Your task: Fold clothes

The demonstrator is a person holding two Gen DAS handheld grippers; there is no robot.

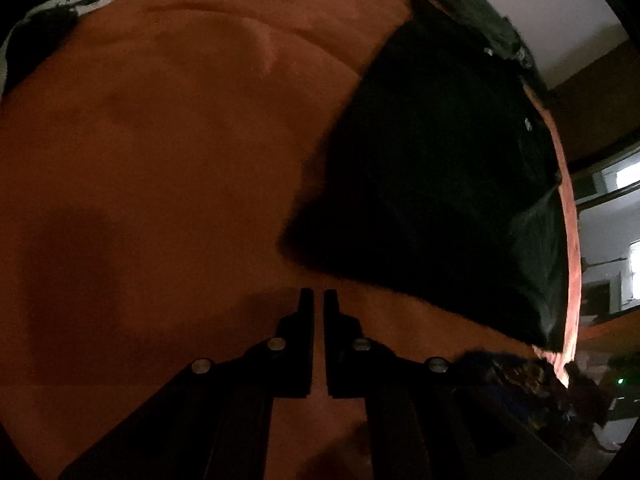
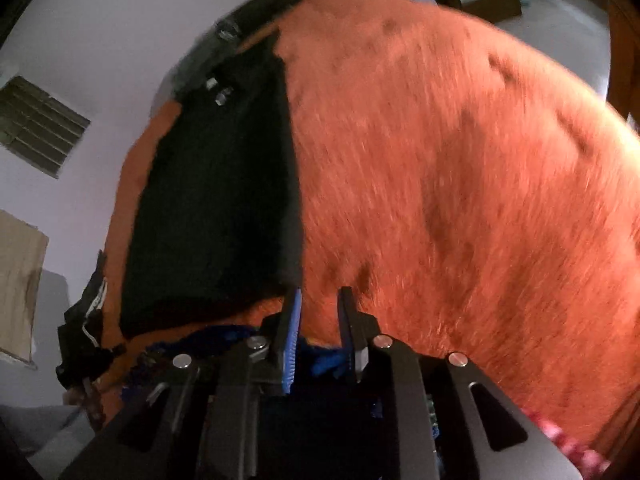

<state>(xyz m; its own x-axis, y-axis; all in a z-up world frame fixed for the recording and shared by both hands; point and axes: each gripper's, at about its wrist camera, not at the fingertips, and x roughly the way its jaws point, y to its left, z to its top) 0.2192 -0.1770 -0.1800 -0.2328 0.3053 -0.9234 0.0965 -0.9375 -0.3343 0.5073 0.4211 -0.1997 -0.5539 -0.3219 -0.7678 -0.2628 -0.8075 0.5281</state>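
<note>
Orange blanket [image 2: 460, 180] under folded black garment [image 2: 216, 200]; left claw [image 1: 319, 300] clenched, right claw [image 2: 320, 300] released.

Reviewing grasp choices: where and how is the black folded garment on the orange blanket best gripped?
Probably at the near corner of the black garment, approached from the bare orange blanket side. It lies flat with straight edges, and that corner sits just ahead of the right gripper, so one finger could slide under it.

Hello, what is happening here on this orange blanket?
A person with a gripper in each hand is folding clothes on an orange blanket. A black garment lies flat, folded to a neat rectangle. The left gripper hovers beside it, jaws shut and empty. The right gripper is near its corner, jaws slightly apart, with nothing visibly gripped. More dark clothes wait at the edge.
</note>
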